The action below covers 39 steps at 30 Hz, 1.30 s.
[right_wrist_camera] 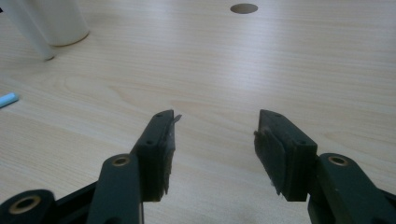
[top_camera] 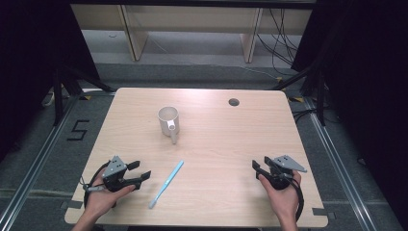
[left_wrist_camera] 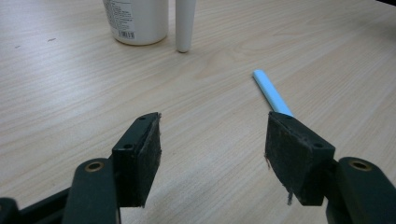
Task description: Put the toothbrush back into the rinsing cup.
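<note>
A white cup [top_camera: 168, 119] stands upright on the wooden table [top_camera: 231, 139], back of centre, with a white tube [top_camera: 173, 134] leaning against its front. A light blue toothbrush [top_camera: 167, 183] lies flat near the front, between the two hands. My left gripper [top_camera: 143, 172] rests at the front left, open and empty; in the left gripper view the toothbrush handle [left_wrist_camera: 271, 92] runs behind its right pad, with the cup [left_wrist_camera: 136, 21] and tube [left_wrist_camera: 185, 24] farther off. My right gripper [top_camera: 256, 167] sits at the front right, open with nothing in it [right_wrist_camera: 215, 147].
A round cable hole [top_camera: 234, 102] [right_wrist_camera: 243, 8] is cut in the table near its back edge. Bare wood lies between the grippers and the cup. Black stands and cables flank the table on the floor, and wooden furniture legs stand behind it.
</note>
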Available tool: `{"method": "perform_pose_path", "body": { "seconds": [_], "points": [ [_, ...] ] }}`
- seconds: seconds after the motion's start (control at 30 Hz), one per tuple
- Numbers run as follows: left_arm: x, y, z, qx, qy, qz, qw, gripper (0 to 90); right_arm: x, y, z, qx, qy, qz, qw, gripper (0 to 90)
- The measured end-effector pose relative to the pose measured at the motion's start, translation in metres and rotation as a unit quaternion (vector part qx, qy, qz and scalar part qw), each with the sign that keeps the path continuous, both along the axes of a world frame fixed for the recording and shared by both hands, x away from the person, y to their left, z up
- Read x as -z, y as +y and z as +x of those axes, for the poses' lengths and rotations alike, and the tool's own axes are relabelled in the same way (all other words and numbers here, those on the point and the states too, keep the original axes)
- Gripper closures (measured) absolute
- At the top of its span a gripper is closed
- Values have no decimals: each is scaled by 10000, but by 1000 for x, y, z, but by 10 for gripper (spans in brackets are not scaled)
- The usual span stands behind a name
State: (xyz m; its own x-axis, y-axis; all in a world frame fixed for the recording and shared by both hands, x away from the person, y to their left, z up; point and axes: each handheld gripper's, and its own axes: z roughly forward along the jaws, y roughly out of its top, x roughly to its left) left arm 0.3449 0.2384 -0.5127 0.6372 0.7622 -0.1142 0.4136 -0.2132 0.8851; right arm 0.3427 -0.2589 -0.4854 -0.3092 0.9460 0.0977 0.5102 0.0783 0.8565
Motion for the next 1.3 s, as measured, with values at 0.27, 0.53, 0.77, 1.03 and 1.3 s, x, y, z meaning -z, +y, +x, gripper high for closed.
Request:
{"method": "perform_pose_path", "body": {
  "seconds": [0.27, 0.53, 0.77, 1.03, 1.3],
  "points": [
    [-9, -11, 3, -30, 340, 196, 9992, 354, 0, -9, 3, -45, -30, -46, 10000, 482],
    [-25, -28, 5, 340, 434, 443, 9975, 354, -4, -9, 2, -42, 174, -136, 9997, 474],
    [-43, -39, 7, 550, 513, 719, 9946, 354, -10, -9, -1, -45, 99, -82, 9999, 471],
    [-51, -50, 8, 725, 676, 929, 9907, 360, -11, -10, -1, -38, 176, -138, 9997, 467],
    [-52, -63, 5, 921, 1043, 1332, 9813, 375, -10, -3, -3, -34, 469, 65, 9989, 458]
  ]
}}
